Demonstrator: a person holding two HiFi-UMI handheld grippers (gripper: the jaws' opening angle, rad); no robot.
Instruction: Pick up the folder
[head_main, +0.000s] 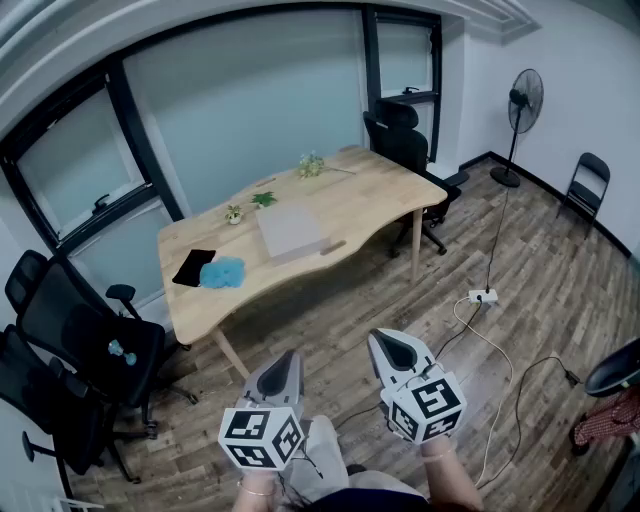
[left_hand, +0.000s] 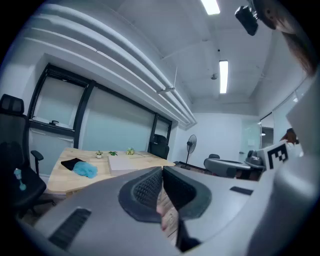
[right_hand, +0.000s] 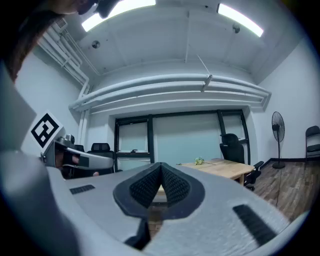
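A pale grey folder (head_main: 291, 231) lies flat in the middle of the wooden table (head_main: 390, 190), well ahead of both grippers. The left gripper view shows the same folder (left_hand: 123, 163) far off on the table (left_hand: 60, 179). My left gripper (head_main: 289, 366) is held low at the bottom of the head view, shut and holding nothing. My right gripper (head_main: 387, 345) is beside it, also shut with nothing in it. In each gripper view the black pads meet at the tips: left gripper (left_hand: 162, 172), right gripper (right_hand: 161, 167).
A black cloth (head_main: 193, 267) and blue fluffy thing (head_main: 222, 272) lie on the table's left end, with small plants (head_main: 311, 165) at its far edge. Black office chairs (head_main: 70, 350) stand left and another (head_main: 405, 140) behind. A fan (head_main: 521, 110), folding chair (head_main: 586, 185) and floor cables (head_main: 490, 340) are right.
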